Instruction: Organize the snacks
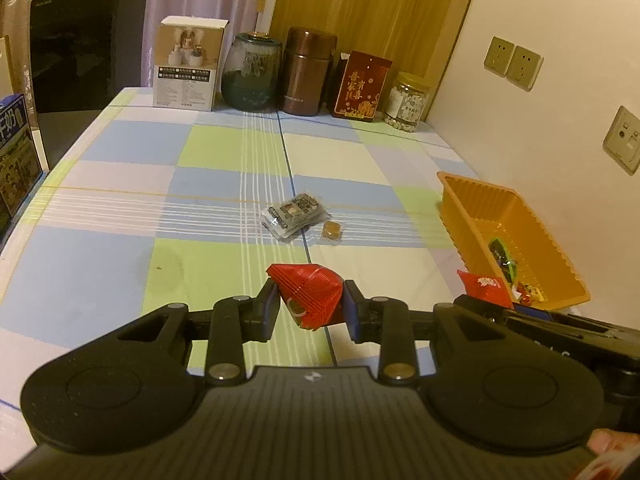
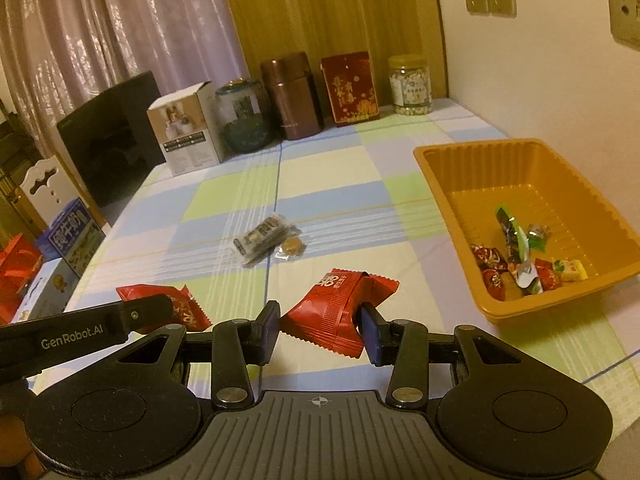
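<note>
My left gripper [image 1: 309, 304] is shut on a red snack packet [image 1: 310, 294] and holds it above the checked tablecloth. My right gripper [image 2: 318, 326] is shut on another red snack packet [image 2: 340, 308]; that packet also shows in the left wrist view [image 1: 486, 286]. The left gripper's packet shows at the left of the right wrist view [image 2: 176, 306]. An orange tray [image 2: 560, 160] at the right holds several wrapped snacks [image 2: 520, 260]. A clear grey packet [image 2: 262, 240] and a small round brown snack [image 2: 291, 246] lie mid-table.
Along the far edge stand a white box [image 2: 188, 132], a dark jar [image 2: 242, 120], a brown canister [image 2: 294, 96], a red box [image 2: 352, 88] and a clear jar [image 2: 410, 84]. A black panel [image 2: 108, 140] and cartons [image 2: 72, 236] sit left. The wall is at the right.
</note>
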{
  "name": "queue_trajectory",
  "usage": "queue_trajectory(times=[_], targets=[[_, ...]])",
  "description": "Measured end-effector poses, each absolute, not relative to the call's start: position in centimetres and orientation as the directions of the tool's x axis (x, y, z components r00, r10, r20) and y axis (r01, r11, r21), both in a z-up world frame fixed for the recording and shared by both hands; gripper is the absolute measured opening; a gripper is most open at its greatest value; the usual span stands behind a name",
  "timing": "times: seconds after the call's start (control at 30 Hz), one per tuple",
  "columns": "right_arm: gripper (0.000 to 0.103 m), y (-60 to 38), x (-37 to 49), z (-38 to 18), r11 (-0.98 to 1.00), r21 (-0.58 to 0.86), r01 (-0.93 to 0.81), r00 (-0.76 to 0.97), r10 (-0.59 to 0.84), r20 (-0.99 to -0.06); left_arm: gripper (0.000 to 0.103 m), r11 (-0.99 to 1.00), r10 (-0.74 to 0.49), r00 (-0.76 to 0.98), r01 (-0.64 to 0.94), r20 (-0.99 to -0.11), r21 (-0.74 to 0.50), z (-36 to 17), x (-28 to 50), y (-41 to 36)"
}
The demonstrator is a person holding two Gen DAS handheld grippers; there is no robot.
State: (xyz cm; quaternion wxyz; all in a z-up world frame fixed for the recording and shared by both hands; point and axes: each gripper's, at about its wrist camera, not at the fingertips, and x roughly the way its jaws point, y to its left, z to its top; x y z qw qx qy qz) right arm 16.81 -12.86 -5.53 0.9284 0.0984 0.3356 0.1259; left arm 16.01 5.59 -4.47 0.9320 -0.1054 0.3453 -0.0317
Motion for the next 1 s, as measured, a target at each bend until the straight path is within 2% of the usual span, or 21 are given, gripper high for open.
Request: queue_trajectory(times=[1.0], targets=[[0.043,-12.9,13.4,-2.7,0.945,0.256,-0.202,0.765,0.315,-0.562,0.030,0.975,-0.129,0.781,-0.013,-0.612,-0.222,-1.4,12.7,5.8]])
